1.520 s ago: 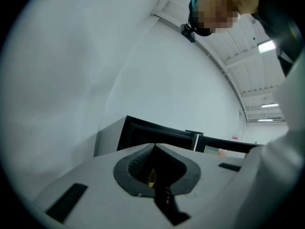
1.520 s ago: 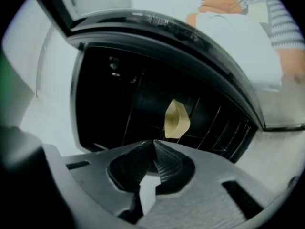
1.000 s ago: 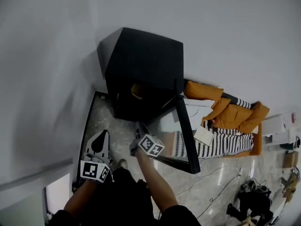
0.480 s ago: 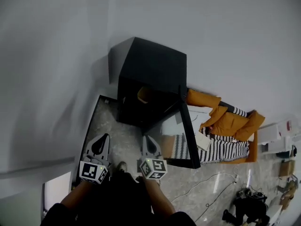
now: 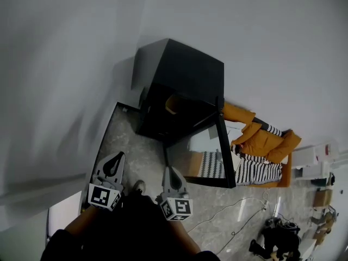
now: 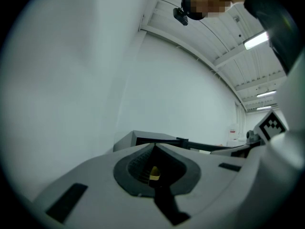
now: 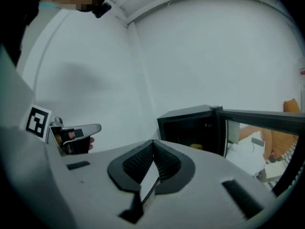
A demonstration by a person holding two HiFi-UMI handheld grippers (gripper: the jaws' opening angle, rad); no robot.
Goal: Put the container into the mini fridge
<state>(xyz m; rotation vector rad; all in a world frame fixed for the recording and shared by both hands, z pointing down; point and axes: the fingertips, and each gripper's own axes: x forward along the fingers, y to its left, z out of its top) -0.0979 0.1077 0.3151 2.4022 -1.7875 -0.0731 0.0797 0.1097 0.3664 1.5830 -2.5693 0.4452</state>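
Sitting in black boxy mini fridge (image 5: 187, 72): tan container (image 5: 173, 103) (job seemingly done) | door (image 5: 205, 152) open | left gripper (image 5: 116, 159), right gripper (image 5: 171, 173) closed, empty

Dim, grey fisheye views (corners black), lit by ceiling strip lights (image 6: 255, 40).

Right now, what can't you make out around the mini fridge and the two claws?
- Container: head view, only a tan corner shows; the mini fridge top hides the rest.
- Fridge interior: right gripper view, too dark to see shelves.
- Yellow speck behind the shut left claw: left gripper view, too small to identify.
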